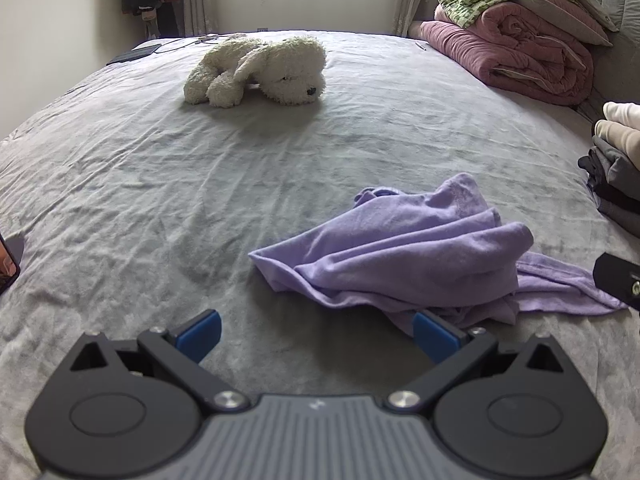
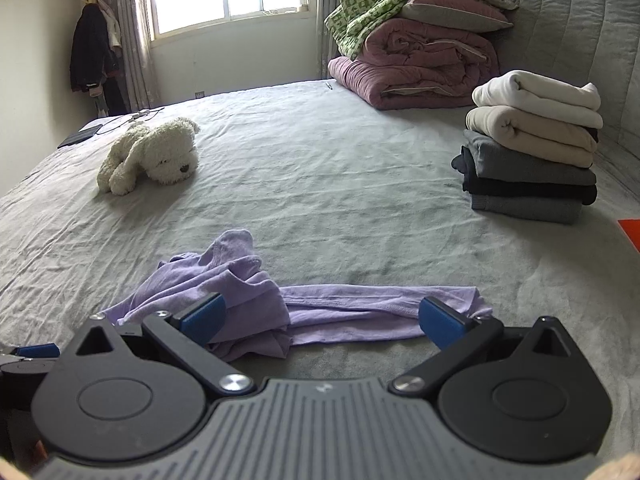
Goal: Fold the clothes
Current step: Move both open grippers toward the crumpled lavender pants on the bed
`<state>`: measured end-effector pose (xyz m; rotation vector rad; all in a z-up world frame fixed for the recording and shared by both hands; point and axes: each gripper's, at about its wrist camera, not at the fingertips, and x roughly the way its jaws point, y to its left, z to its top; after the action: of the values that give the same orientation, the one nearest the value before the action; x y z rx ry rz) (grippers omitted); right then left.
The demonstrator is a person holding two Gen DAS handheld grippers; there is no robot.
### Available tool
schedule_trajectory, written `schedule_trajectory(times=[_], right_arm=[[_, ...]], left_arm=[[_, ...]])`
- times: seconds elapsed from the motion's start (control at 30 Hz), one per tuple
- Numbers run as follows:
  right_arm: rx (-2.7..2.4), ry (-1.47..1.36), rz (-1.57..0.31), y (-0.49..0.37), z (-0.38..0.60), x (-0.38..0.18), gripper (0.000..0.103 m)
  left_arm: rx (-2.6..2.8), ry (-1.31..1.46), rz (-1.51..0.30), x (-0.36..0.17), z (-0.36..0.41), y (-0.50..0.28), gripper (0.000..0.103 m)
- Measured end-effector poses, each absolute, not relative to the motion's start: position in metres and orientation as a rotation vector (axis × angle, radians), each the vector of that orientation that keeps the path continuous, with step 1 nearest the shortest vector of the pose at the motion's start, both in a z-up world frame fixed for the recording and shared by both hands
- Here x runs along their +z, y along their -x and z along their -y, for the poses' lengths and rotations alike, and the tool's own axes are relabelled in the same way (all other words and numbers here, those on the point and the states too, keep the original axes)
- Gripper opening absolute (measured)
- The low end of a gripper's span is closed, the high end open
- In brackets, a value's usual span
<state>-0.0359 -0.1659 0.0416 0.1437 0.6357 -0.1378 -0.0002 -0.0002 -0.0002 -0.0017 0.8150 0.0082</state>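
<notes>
Left gripper (image 1: 316,334) and right gripper (image 2: 322,320) hover low over the bed (image 1: 140,200), each with its 2 blue pads spread wide and holding nothing. The crumpled purple garment (image 1: 400,248) lies just ahead, one sleeve (image 2: 380,304) stretched right. Beyond it, open grey sheet reaches a plush dog (image 2: 154,156). Only the right wrist view shows the whole folded stack (image 2: 532,144) far right.

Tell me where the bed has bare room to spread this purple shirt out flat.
The widest bare sheet lies between the toy dog, the crumpled purple shirt and the stack of folded clothes. More lies left of the shirt, below the dog. The headboard side is crowded: the stack and the rolled quilts. Both grippers, left and right, are open, holding nothing.
</notes>
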Motion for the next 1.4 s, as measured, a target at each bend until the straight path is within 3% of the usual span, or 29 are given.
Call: schedule_trajectory(times=[1.4], right_arm=[[-0.141, -0.163, -0.733, 0.002, 0.168, 0.013, 0.103]], left_arm=[[0.037, 0.002, -0.92, -0.016, -0.022, -0.029, 0.102]])
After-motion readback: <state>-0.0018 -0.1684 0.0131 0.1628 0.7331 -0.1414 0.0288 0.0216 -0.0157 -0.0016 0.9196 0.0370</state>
